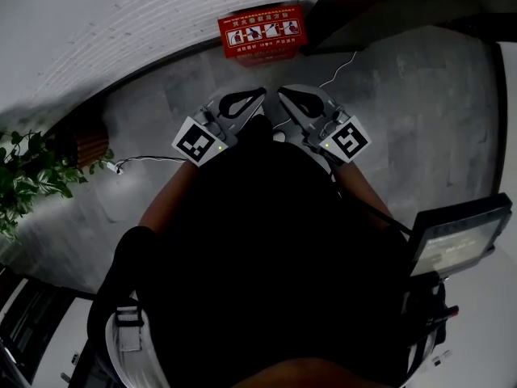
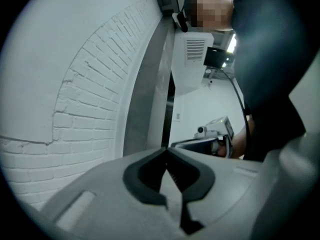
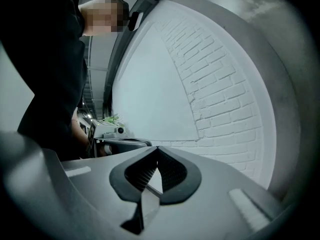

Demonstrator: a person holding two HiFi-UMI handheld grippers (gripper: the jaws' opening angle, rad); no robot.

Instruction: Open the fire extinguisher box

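Note:
The red fire extinguisher box (image 1: 262,31) stands on the grey floor against the white brick wall, at the top of the head view. Both grippers are held close in front of the person's dark torso, well short of the box. My left gripper (image 1: 258,94) is shut with nothing between its jaws, tips meeting (image 2: 166,148). My right gripper (image 1: 283,93) is shut too and holds nothing (image 3: 157,147). Each gripper view shows the other gripper to one side: the right gripper (image 2: 216,133) and the left gripper (image 3: 111,130). Neither gripper view shows the box.
A white brick wall (image 1: 121,31) runs along the far side. A green plant (image 1: 28,172) stands at the left, with a cable (image 1: 141,160) on the floor beside it. Another cable (image 1: 339,73) lies right of the box. A dark screen-like device (image 1: 460,233) hangs at the person's right.

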